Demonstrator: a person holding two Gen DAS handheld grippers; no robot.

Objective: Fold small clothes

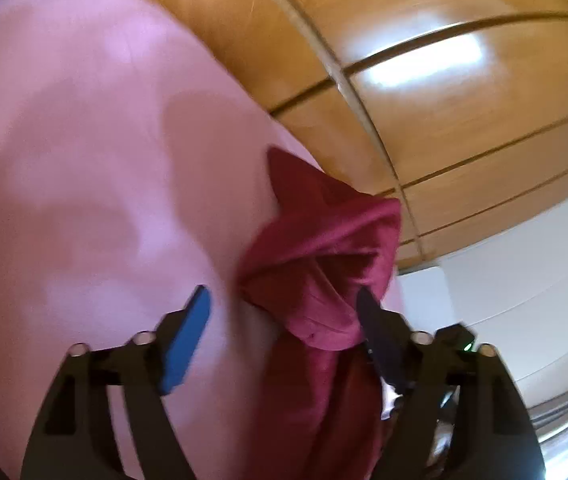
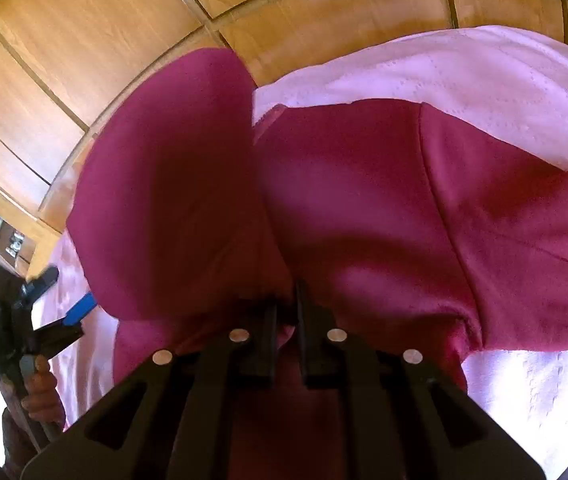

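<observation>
Between the two black plastic fingers of the right gripper (image 2: 285,316), nearest its camera, a bunched edge of the soft maroon fabric garment (image 2: 363,208) is pinched, the fingers drawn close with only cloth in the narrow gap. From that pinch the garment rises and fans away in two rounded lobes: a dark, shadowed one to the left and a wider, brighter panel to the right crossed by a stitched seam. Its cloth looks matte and slightly fuzzy, with soft folds. The right panel stretches sideways across the view, so the long axis seems to run left to right there, though the bunching makes this uncertain.

Seen from the left wrist, the left gripper (image 1: 284,312) stands spread wide, its blue-padded finger (image 1: 188,340) over bare sheet and its dark finger (image 1: 371,320) against the garment's hanging fold (image 1: 315,272); nothing is clamped between them. Here the garment is a crumpled, pointed bundle, its tip aimed away toward the wood.

Under the garment lies a pale pink bed sheet (image 1: 84,160), smooth with a faint embossed pattern visible in the right wrist view (image 2: 503,80). Beyond the sheet's edge stand glossy honey-brown wooden panels (image 1: 443,100) divided by dark grooves, one catching a bright glare. Far left in the right wrist view, a hand (image 2: 40,392) grips the other tool's handle.
</observation>
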